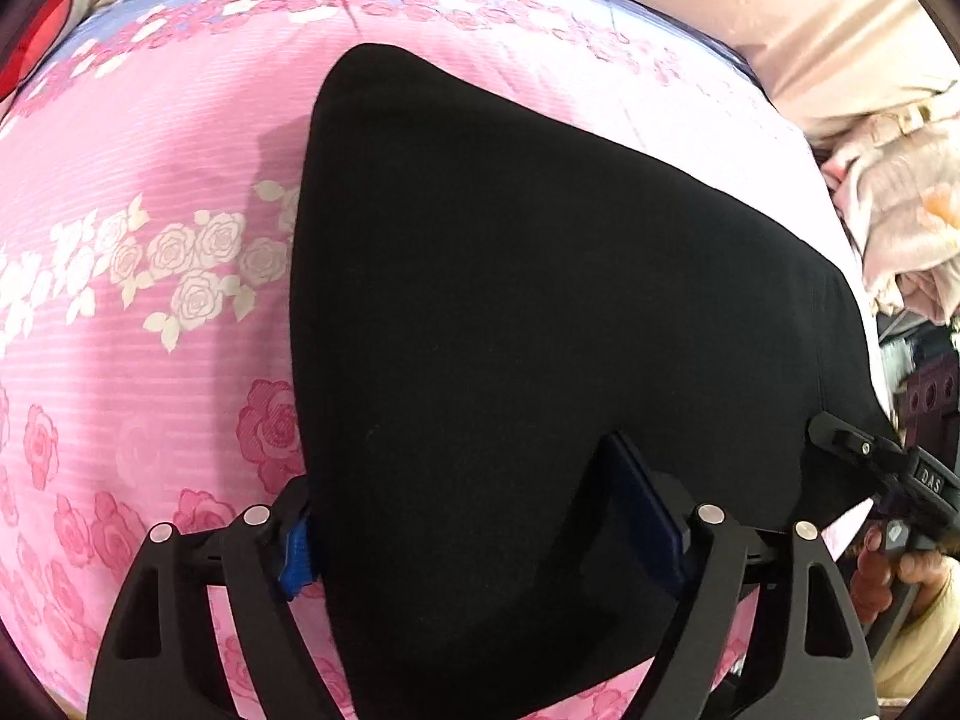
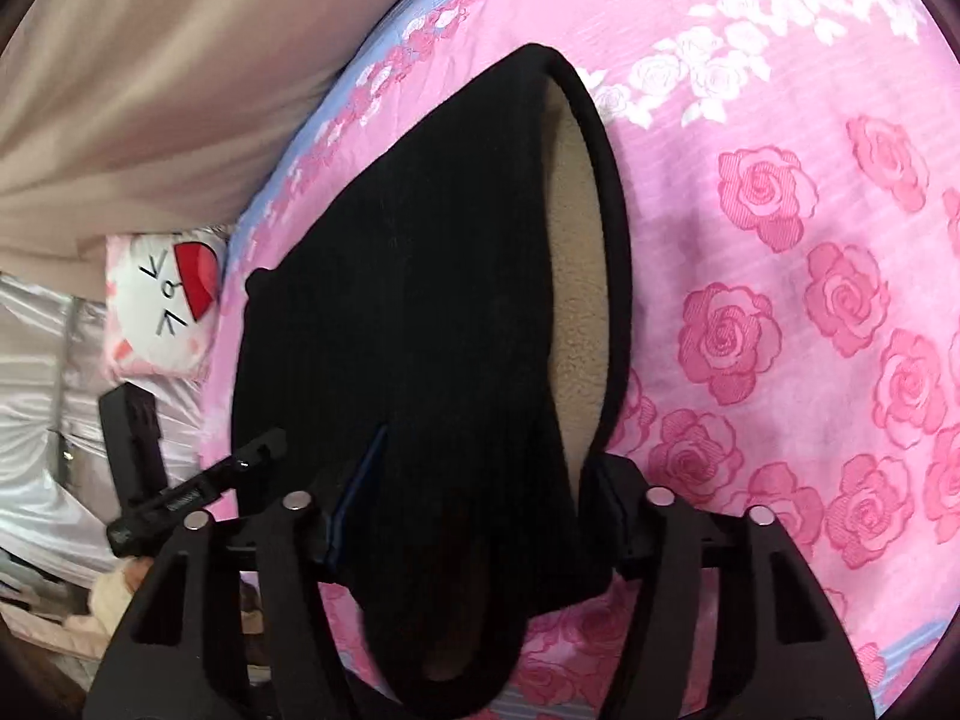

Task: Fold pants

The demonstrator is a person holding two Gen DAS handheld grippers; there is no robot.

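Black pants [image 1: 540, 300] spread flat on pink rose-print bedsheet [image 1: 150, 360], near edge of bed; placed so for a clean fold on a broad soft surface

Waistband end facing right wrist view, tan fleece lining [image 2: 576, 252] showing in the open waist; narrow end lying away toward blue border of sheet in left wrist view

Left gripper [image 1: 486, 534] straddling near edge of pants, jaws fairly wide; blue pad [image 1: 297, 552] just outside cloth's left edge, other pad on top of fabric; whether pads press yet, cannot tell – looks short of a firm pinch

Right gripper [image 2: 474, 516] likewise set over near waistband edge, jaws part open with thick cloth between; one finger on top of cloth, the other at waist opening; grip not confirmed, cannot tell

Both tools tilted down at the same hem line, one at each corner: likely so as to lift the edge evenly and carry it over without skewing

Right tool visible at right edge of left view [image 1: 864, 456], held by a hand [image 1: 876, 576]

Cushion with cartoon face [image 2: 162, 306] off bed's far side, beige curtain [image 2: 150, 60] behind; clear of the work

Judgement: fold not yet begun, pants in single flat layer; risk – one corner slipping from thick fleece
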